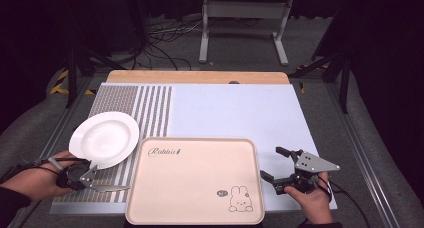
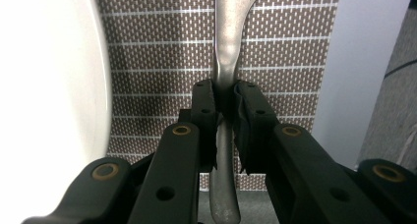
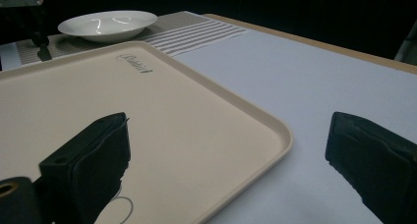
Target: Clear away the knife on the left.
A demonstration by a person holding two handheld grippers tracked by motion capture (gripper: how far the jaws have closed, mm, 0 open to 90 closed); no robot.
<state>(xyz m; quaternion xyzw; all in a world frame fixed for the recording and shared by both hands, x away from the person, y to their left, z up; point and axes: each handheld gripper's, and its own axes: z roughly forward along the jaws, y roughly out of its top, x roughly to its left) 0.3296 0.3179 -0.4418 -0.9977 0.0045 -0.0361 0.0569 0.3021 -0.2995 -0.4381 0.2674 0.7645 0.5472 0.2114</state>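
Note:
My left gripper [image 1: 95, 184] [image 2: 225, 94] lies low over the woven placemat [image 1: 150, 113] at the front left, shut on the thin neck of a silver metal utensil [image 1: 111, 188] [image 2: 227, 52]. The utensil lies level and points right, toward the tray. Just behind this gripper sits a white plate [image 1: 104, 138] [image 2: 49, 71]. A beige tray [image 1: 195, 140] [image 3: 255, 121] with a rabbit drawing fills the front middle. My right gripper [image 1: 270, 162] [image 3: 228, 135] stands open beside the tray's right edge, one jaw over the tray and one over the table, nothing between them.
The placemat [image 2: 157, 52] is brown weave at the left with striped bands toward the middle. A pale table top [image 1: 235, 113] stretches behind and to the right of the tray. The plate [image 3: 107, 23] rests on the mat beyond the tray's far corner.

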